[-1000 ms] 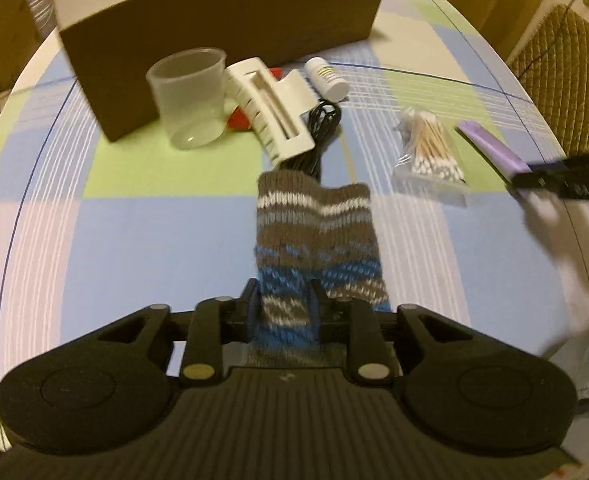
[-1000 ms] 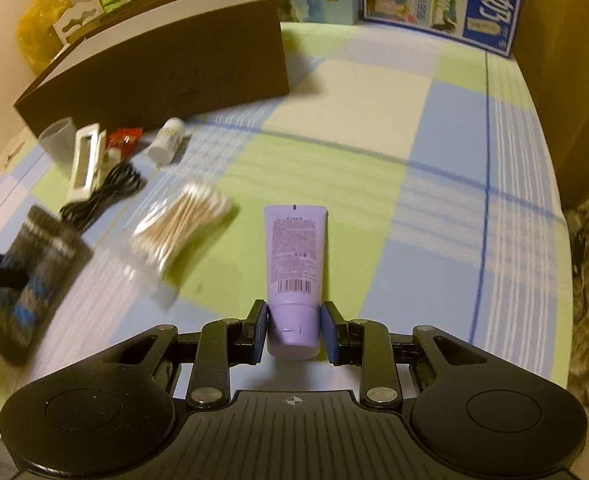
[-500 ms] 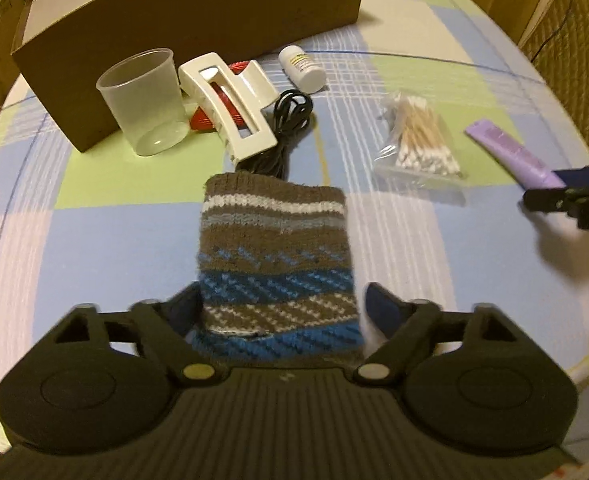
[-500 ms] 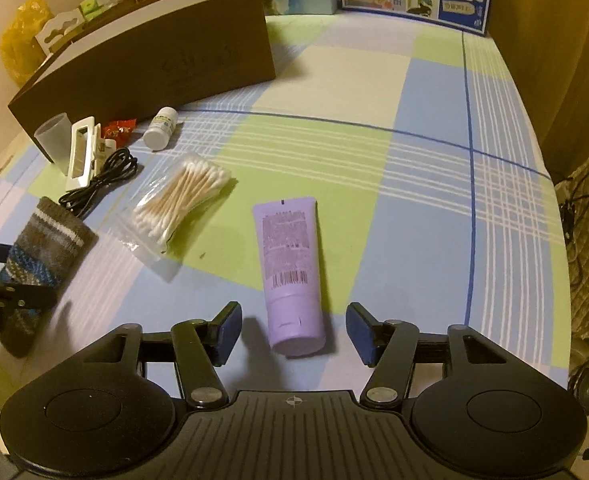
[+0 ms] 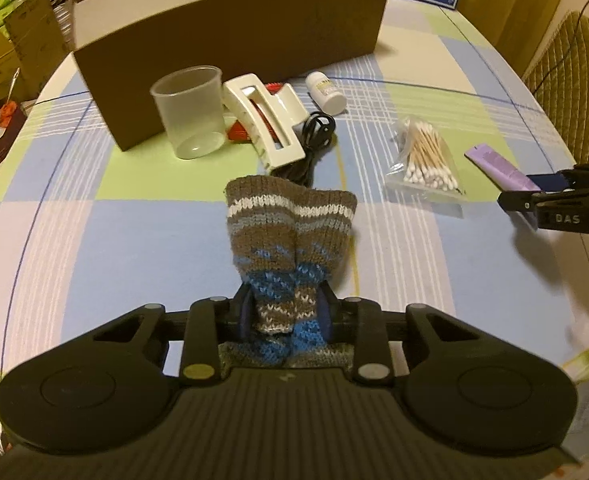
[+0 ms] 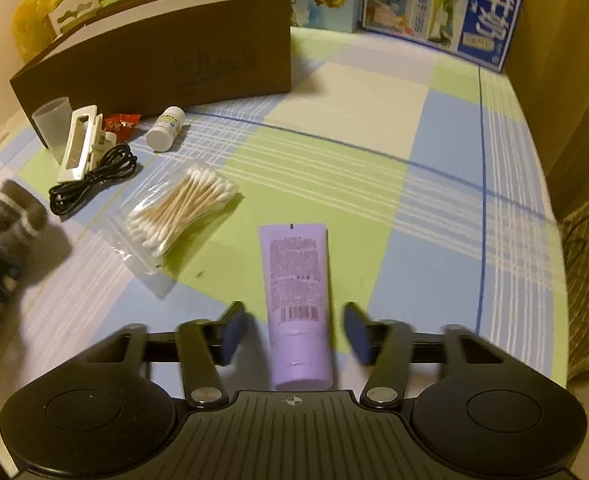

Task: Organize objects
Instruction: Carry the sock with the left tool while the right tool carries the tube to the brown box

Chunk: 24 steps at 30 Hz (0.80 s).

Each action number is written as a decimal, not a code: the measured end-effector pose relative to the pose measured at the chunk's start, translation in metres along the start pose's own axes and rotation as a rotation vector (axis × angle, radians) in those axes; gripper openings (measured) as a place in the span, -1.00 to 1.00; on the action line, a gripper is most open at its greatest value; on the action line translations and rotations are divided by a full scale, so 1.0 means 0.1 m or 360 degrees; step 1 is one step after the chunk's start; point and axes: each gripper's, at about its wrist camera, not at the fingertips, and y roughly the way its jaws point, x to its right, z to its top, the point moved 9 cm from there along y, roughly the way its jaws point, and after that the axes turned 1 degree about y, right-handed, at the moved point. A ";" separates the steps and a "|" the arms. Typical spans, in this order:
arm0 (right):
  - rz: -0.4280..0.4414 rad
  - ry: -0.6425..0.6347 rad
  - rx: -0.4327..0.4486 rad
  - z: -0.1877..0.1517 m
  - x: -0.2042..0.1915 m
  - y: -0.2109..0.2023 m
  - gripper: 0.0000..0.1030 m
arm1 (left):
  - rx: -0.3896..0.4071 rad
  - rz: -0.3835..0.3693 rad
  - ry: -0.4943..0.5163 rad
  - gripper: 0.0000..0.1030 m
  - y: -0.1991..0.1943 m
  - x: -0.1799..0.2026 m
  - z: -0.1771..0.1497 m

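The left claw [image 5: 284, 314] pinches the knitted sock [image 5: 290, 236] at its blue end, the cuff lifted above the table [image 5: 114, 240]; soft and light, it will sag, so a bunched grip suits it. The right claw [image 6: 294, 330] is spread around the purple tube [image 6: 298, 292], which lies flat; it looks light and slick, best squeezed near the firm cap end.

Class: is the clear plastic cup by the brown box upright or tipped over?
Upright: the clear plastic cup stands on its base, open mouth up, beside the brown box.
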 end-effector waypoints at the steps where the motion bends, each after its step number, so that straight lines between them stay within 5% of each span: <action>1: 0.0004 -0.0002 -0.0003 0.00 0.00 0.00 -0.42 | 0.0008 -0.0001 -0.0012 -0.49 -0.03 -0.02 0.00; 12: 0.0091 0.0056 0.0017 0.08 -0.15 -0.19 -0.44 | 0.0094 0.0043 -0.0132 -0.49 -0.36 -0.34 0.11; 24: 0.0221 0.0004 0.0213 0.73 -0.52 -0.55 -0.43 | 0.0241 0.0046 -0.0154 -0.49 -0.67 -0.52 0.64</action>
